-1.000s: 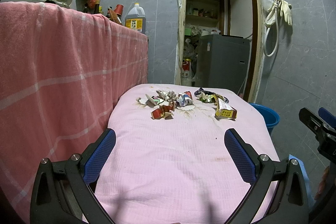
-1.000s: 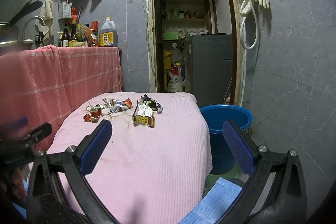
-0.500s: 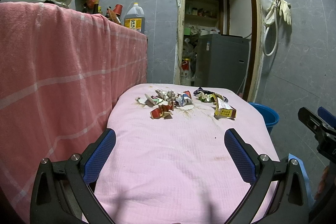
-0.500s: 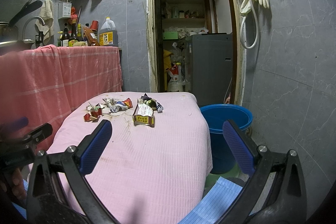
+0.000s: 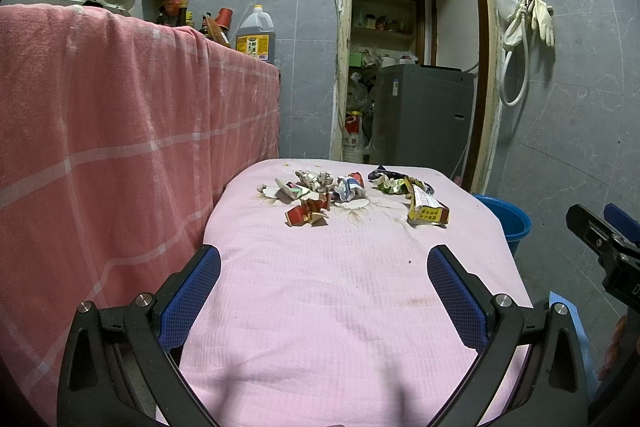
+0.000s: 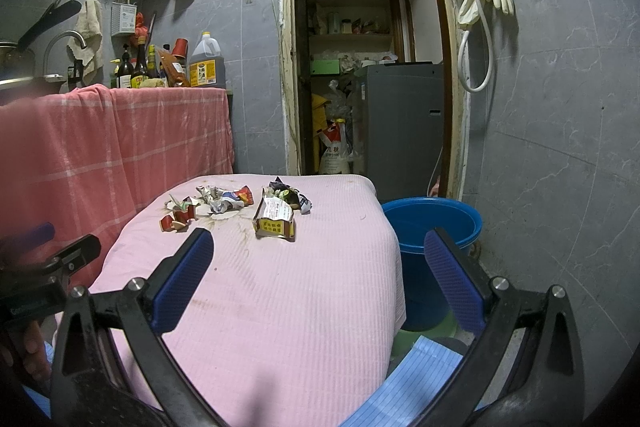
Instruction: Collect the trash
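Nearest, the left gripper and right gripper both hover with jaws spread wide, black frames carrying ribbed blue pads, pinching nothing. Beneath them lies a pink ribbed cloth, stained brown in patches. Farther, at twelve o'clock, crumpled paper scraps cluster beside a flattened yellow carton. At two o'clock from the right gripper stands a round blue plastic bucket. Compared with a second ago, nothing has shifted noticeably.
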`<state>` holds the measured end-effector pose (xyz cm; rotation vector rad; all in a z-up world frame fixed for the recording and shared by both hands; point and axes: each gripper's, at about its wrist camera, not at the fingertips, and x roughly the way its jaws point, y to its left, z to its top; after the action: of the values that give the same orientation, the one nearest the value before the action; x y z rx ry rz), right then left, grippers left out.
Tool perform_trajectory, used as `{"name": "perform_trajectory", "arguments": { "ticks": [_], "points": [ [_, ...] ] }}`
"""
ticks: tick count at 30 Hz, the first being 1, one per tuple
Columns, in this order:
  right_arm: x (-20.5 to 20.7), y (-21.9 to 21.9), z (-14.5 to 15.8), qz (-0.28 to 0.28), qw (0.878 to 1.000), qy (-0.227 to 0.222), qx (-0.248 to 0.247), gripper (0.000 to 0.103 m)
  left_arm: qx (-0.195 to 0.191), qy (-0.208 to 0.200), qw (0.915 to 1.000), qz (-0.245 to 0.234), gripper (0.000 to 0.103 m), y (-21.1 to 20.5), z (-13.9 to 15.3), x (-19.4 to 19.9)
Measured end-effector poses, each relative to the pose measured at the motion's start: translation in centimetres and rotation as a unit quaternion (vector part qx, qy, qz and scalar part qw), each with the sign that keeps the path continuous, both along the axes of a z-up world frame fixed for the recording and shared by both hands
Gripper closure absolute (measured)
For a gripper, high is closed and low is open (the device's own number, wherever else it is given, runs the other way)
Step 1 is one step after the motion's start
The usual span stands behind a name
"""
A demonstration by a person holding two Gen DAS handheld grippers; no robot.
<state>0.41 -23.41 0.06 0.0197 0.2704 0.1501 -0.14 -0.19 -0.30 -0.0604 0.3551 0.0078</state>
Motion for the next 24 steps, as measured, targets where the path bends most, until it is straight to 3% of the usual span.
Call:
{"name": "perform_trajectory", "arguments": {
  "ticks": [24],
  "points": [
    [0.17, 0.47, 0.07, 0.018, 1.000, -0.006, 0.004, 0.000, 0.001, -0.015, 0.9999, 0.003, 0.001, 0.01, 0.40, 0.62]
  ]
}}
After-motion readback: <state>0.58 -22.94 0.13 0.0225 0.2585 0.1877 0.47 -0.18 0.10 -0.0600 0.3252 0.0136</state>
